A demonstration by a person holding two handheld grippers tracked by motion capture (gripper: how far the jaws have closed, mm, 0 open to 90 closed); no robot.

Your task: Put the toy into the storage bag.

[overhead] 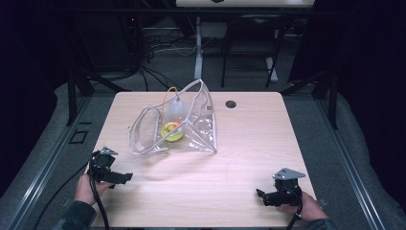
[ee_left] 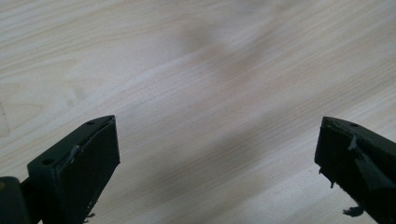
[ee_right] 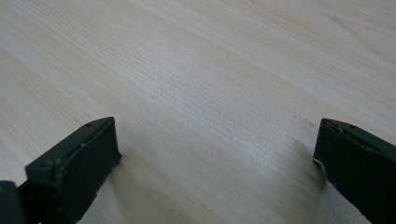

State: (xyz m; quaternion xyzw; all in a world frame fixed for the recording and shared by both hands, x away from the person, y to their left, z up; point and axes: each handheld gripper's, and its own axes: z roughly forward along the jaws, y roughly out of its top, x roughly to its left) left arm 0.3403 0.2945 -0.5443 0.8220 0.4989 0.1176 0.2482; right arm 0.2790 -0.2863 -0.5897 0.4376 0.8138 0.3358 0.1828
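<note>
A clear plastic pouch (overhead: pixel 191 125) stands open on the light wood table (overhead: pixel 249 139), left of its middle. Inside it lie a yellow-green round thing (overhead: pixel 172 132) with an orange bit on it and a pale rounded thing with a yellow cord. My left gripper (overhead: pixel 123 178) rests near the table's front left, held by a hand, its tips pointing right. In the left gripper view its jaws stand wide apart over bare wood, so it is open (ee_left: pixel 217 140). My right gripper (overhead: pixel 260 194) sits at the front right, tips pointing left, also open (ee_right: pixel 217 140).
A small dark grommet hole (overhead: pixel 231 104) lies in the table near its far edge. Beyond the table are desk legs (overhead: pixel 198 48), cables (overhead: pixel 153 72) and dark stands on a grey floor. Black curtains close both sides.
</note>
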